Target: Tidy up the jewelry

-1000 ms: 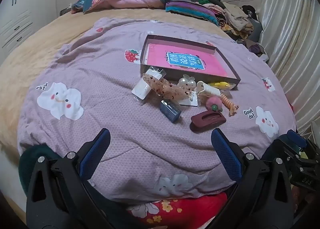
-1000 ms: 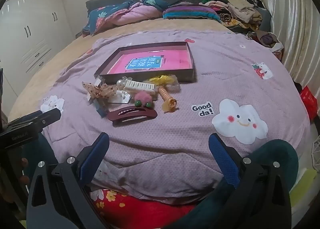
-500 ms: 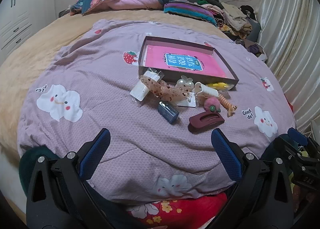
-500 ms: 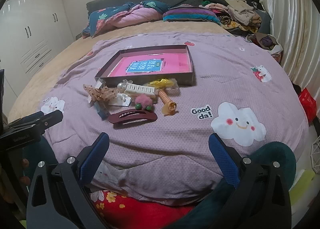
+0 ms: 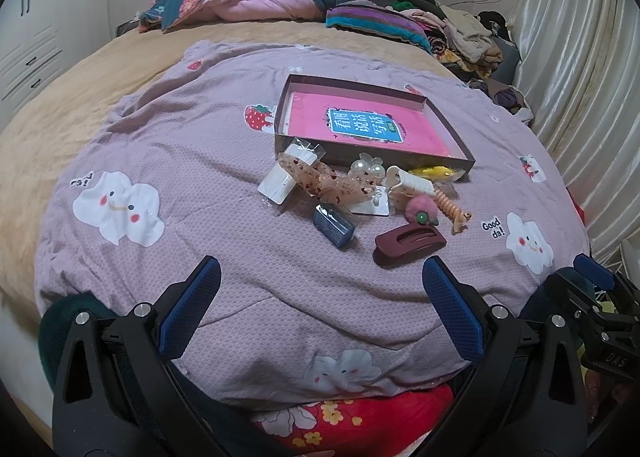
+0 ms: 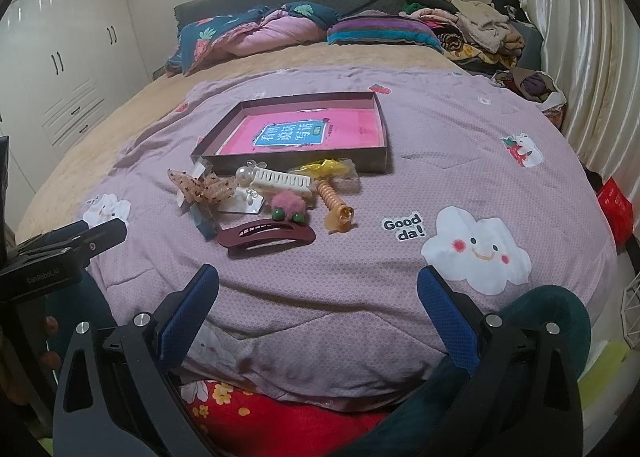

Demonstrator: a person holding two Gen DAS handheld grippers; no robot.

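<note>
One shallow box, one maroon clip, one cream claw clip, one spiral tie, two cloud prints.

White wardrobe left, bed centre, pale curtains right.

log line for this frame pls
left tool: open, empty | right tool: open, empty | hair clips: piled on quilt | tray: holds only book

Both wrist views look from the foot of the bed toward the headboard, low over the purple quilt. The left view sits leftward, the right view rightward; both share the shallow tray and hair accessories at frame centre.
</note>
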